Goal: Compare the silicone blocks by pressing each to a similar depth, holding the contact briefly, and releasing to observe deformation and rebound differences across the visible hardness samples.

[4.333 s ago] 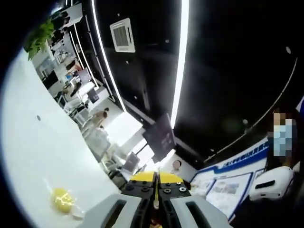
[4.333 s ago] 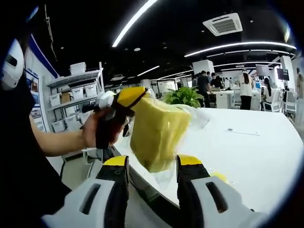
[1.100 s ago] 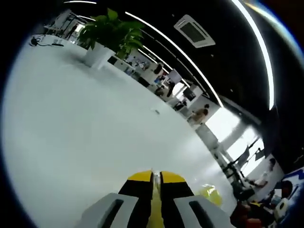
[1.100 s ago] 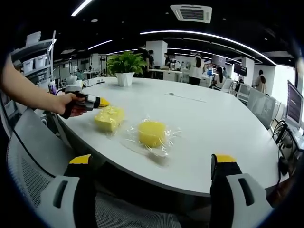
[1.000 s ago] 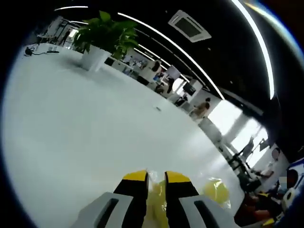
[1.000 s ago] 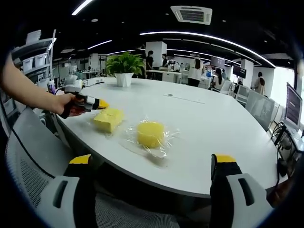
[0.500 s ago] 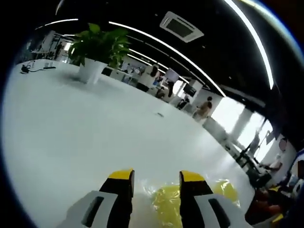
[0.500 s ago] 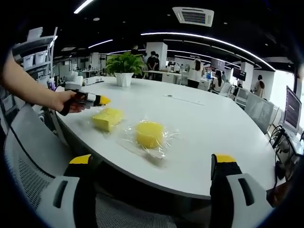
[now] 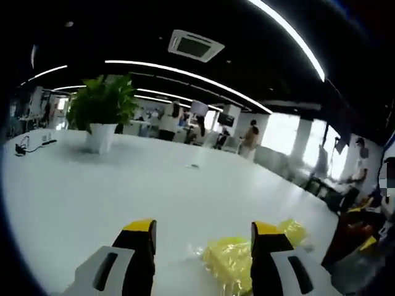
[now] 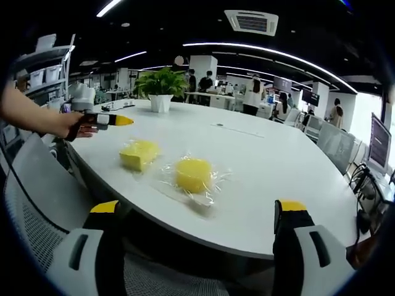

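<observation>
Two yellow silicone blocks in clear wrap lie on the white table (image 10: 278, 166). In the right gripper view the squarish block (image 10: 139, 153) is on the left and the rounder block (image 10: 193, 174) is beside it. My right gripper (image 10: 197, 209) stands wide open, short of the table's near edge and holding nothing. A hand holds my left gripper (image 10: 123, 121) above the table, left of the squarish block and apart from it. In the left gripper view my left gripper (image 9: 202, 231) is open, the squarish block (image 9: 228, 259) lies low between its jaws, and the rounder block (image 9: 293, 231) is further right.
A potted plant (image 10: 162, 83) stands at the table's far side, also seen as the plant (image 9: 102, 108) in the left gripper view. A mesh office chair (image 10: 37, 203) sits at the table's near left edge. People and desks fill the background.
My left gripper was shut on the squarish block's wrap, then opened, let go and drew back from it. The block stays on the table. My right gripper has stayed open and still.
</observation>
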Demonstrator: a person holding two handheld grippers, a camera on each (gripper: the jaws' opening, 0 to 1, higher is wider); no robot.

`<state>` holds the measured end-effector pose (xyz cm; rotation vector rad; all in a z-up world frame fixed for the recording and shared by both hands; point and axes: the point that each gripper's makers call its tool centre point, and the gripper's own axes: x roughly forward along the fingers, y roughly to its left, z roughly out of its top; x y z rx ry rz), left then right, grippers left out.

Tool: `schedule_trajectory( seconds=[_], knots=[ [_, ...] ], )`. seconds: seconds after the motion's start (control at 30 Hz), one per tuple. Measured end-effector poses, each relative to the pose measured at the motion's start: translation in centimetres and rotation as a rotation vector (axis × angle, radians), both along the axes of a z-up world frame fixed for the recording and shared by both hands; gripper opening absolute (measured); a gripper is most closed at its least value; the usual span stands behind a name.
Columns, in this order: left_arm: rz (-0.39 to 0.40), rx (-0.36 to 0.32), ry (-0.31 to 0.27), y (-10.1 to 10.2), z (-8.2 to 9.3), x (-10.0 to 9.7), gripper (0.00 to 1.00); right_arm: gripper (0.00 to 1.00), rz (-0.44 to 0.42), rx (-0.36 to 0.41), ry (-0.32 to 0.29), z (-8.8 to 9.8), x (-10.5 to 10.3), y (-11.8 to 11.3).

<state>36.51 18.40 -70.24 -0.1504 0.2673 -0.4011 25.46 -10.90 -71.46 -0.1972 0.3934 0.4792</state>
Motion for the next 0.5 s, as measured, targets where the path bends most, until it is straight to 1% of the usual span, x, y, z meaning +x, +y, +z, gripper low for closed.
schedule_trajectory(
  seconds=[0.07,0.13,0.27,0.37,0.43,0.47,0.5],
  knots=[
    [-0.042,0.028,-0.018,-0.7,0.4,-0.9,0.65,0.96,-0.001,0.001,-0.002,0.0,0.0,0.0],
    [-0.055,-0.010,-0.007,-1.1,0.8,-1.6,0.64,0.96,-0.001,0.003,-0.005,0.1,0.0,0.0],
    [-0.075,-0.002,-0.017,-1.2,1.5,-2.6,0.65,0.96,0.000,0.002,-0.009,0.1,0.0,0.0],
    [-0.113,-0.006,-0.024,-1.8,1.9,-3.7,0.68,0.96,0.002,-0.006,-0.001,-0.1,0.0,0.1],
    [-0.138,-0.027,-0.009,-2.3,1.9,-4.5,0.68,0.96,0.003,-0.004,-0.001,-0.1,0.0,0.1],
    [-0.150,-0.029,-0.002,-2.5,1.8,-5.1,0.69,0.96,0.004,-0.002,0.000,-0.1,0.0,0.1],
    [-0.167,-0.012,0.002,-2.8,1.5,-5.6,0.69,0.96,0.003,0.001,0.002,-0.1,0.0,0.1]
  ],
)
